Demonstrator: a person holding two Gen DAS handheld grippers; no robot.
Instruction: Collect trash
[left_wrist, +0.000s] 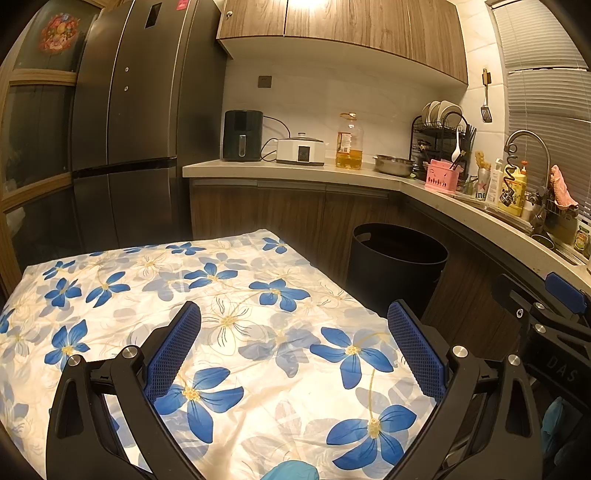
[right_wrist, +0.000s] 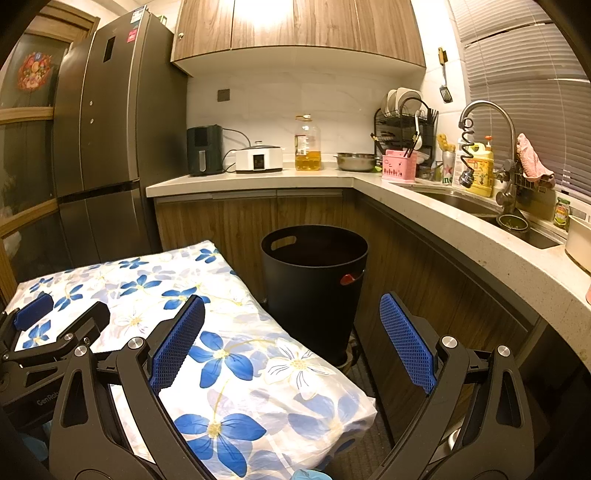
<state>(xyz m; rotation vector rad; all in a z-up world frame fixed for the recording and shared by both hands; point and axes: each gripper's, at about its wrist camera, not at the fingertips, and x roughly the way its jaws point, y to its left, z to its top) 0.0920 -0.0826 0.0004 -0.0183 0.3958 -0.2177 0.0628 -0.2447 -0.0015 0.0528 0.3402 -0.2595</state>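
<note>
Flanking floral table (right_wrist: 258, 369), black bin (right_wrist: 314, 280) (grippers empty)

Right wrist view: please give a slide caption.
Open right gripper above flowered tablecloth, black trash bin ahead.

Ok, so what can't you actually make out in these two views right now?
- Bin inside: dark in both views, so any trash in it can't be seen.
- Table near edge: cut off by the bottom of both frames and hidden behind the jaws.
- Red thing on the bin's rim: too small to identify, right view.
- Sink basin: mostly hidden by the counter edge.
</note>
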